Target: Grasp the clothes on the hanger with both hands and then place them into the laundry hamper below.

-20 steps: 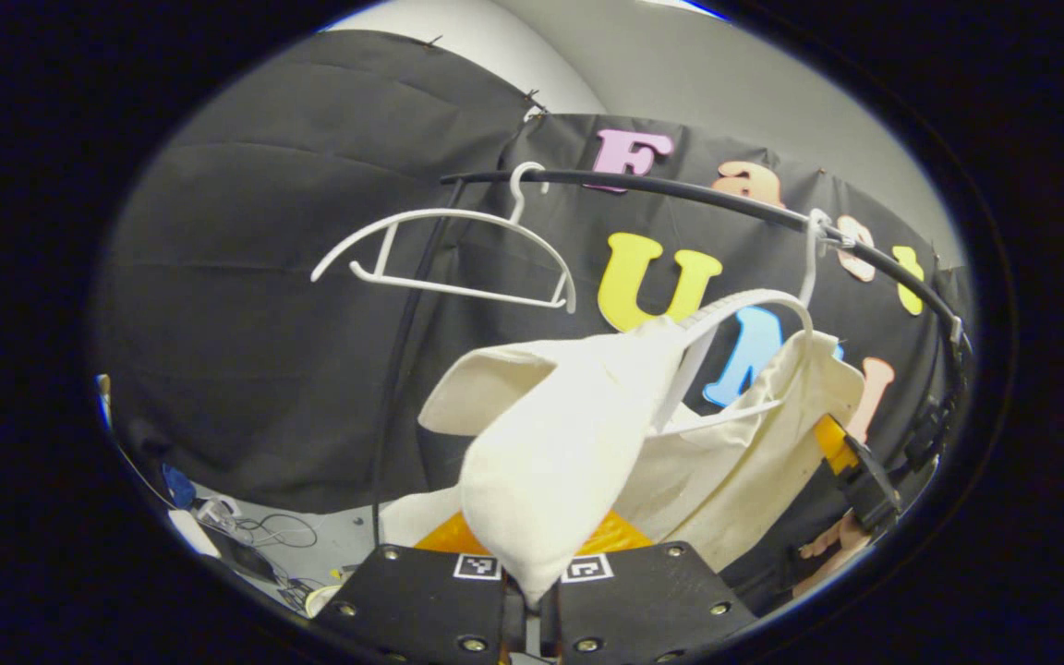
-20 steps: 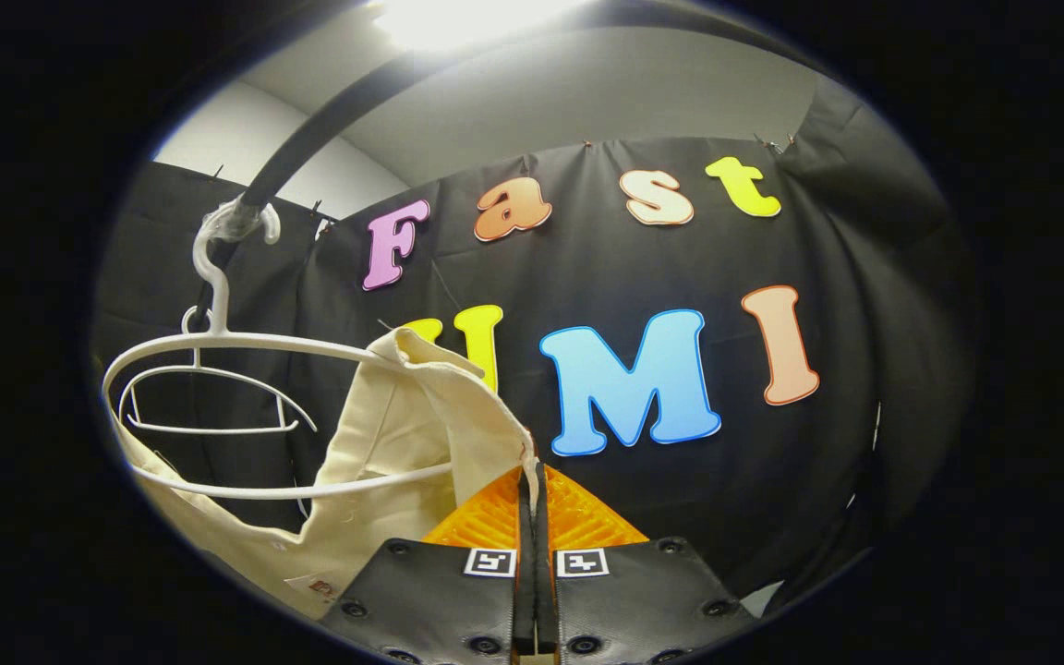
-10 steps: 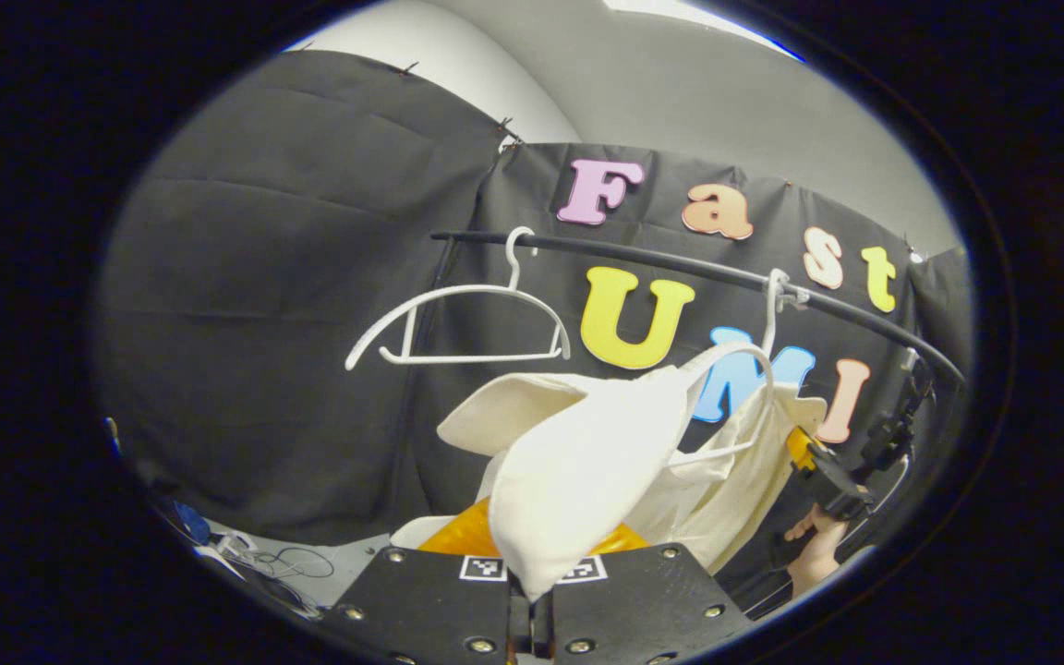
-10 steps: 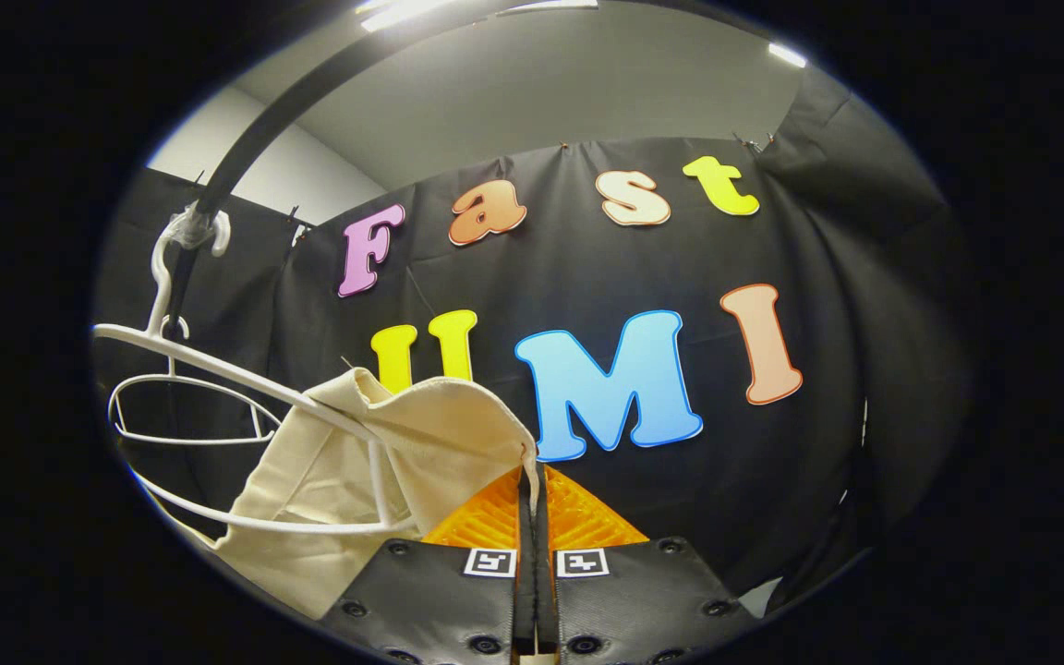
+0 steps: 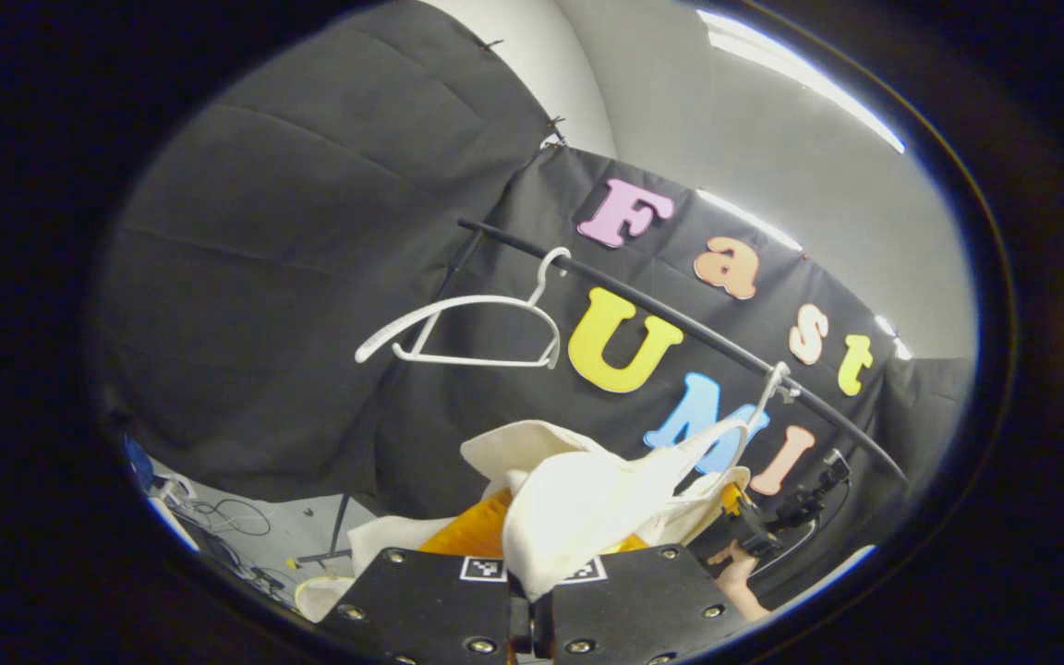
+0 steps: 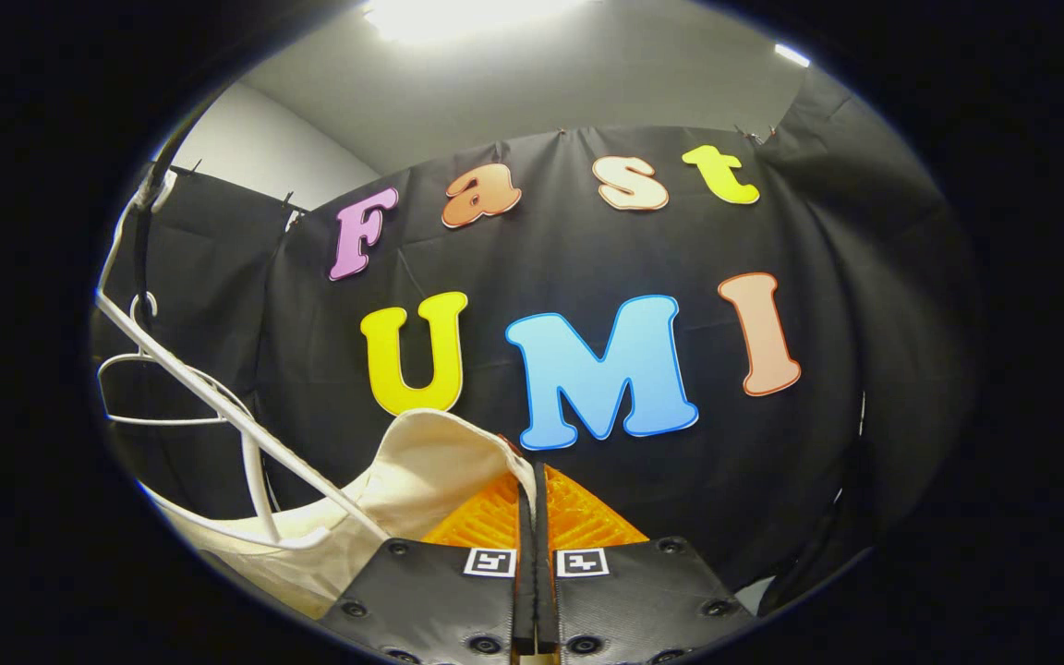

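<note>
Now, garment [image 5: 578, 503]: soft, light cream cloth, half off the white hanger [image 6: 246, 434].
Left fingers [image 5: 532, 614]: pinching its fold.
Right fingers [image 6: 532, 517]: nipping its edge.
Hold: thin; I judge bunched cloth safer.

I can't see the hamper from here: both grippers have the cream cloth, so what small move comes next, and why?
Probably keep both grips shut and ease the cream garment down off the tilted hanger. The left gripper and right gripper each pinch cloth, yet part still drapes over the hanger's bar.

overhead ceiling light [image 6: 467, 14] glaring | booth dim | fisheye edges curved | focus sharp
</note>
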Tool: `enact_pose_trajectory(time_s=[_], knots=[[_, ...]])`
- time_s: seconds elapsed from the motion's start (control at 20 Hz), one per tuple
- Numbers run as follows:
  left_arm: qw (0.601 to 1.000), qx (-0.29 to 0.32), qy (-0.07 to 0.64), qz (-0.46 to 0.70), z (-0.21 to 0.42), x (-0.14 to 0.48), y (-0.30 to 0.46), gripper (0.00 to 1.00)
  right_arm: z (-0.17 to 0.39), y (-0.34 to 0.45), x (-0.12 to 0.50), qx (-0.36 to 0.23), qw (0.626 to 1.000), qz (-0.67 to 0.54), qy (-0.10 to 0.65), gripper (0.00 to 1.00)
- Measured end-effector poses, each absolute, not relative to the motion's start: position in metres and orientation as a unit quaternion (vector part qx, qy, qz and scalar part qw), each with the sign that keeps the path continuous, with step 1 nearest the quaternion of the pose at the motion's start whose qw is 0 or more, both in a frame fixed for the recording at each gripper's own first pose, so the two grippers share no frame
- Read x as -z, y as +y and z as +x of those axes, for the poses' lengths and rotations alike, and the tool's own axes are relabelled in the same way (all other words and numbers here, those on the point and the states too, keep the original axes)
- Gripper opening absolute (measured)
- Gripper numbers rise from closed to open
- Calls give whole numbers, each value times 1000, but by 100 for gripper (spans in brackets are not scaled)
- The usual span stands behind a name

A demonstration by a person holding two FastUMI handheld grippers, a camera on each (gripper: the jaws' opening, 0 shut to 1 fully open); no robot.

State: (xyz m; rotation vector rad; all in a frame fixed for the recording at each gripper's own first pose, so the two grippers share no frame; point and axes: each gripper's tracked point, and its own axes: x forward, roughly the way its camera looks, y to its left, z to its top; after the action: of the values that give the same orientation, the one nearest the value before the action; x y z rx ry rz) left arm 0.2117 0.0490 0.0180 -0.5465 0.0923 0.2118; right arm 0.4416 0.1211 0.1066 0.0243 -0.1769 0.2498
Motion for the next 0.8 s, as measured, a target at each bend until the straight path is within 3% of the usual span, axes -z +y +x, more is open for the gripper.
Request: enact_pose_trajectory(time_s=[0.15,0.35,0.4,0.65,0.8], knots=[[946,-100,50,-306,212,0,66,4,442,123,-92,-130,988,0,-77,2],[903,-38,62,-424,214,13,60,4,445,120,-65,-130,990,-5,-51,0],[902,-55,68,-422,215,23,64,4,443,119,-58,-132,990,-1,-42,5],[920,-97,88,-370,210,58,70,5,414,119,-29,-142,989,-23,-30,0],[924,-133,97,-346,183,68,90,5,385,121,-10,-155,987,-32,-17,2]])
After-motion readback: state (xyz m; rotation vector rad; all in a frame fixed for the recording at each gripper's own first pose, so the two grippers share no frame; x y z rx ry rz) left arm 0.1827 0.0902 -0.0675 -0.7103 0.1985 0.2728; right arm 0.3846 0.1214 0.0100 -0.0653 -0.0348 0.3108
